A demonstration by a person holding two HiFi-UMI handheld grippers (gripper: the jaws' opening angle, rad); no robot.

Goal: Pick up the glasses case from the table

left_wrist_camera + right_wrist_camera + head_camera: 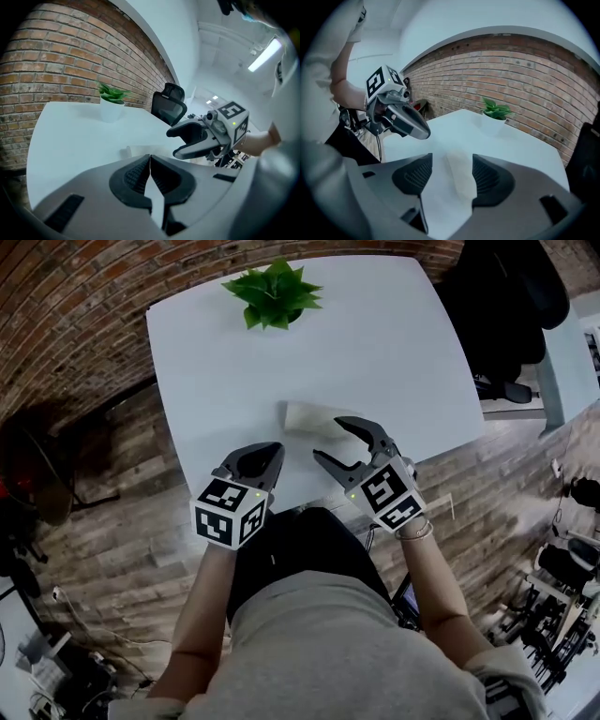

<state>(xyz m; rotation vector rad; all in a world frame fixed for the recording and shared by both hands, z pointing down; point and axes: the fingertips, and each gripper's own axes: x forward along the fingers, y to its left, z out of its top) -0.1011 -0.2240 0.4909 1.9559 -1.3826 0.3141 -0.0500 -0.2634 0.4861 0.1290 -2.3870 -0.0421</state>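
The pale glasses case [312, 417] lies on the white table [375, 343] near its front edge, framed between the right gripper's [331, 440] wide-open jaws, untouched; the left gripper [265, 458] hovers nearby, jaws closed on nothing

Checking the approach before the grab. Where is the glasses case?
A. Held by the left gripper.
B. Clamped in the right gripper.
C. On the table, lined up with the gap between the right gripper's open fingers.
C: the glasses case lies on the table, seen between the right gripper's spread fingers.
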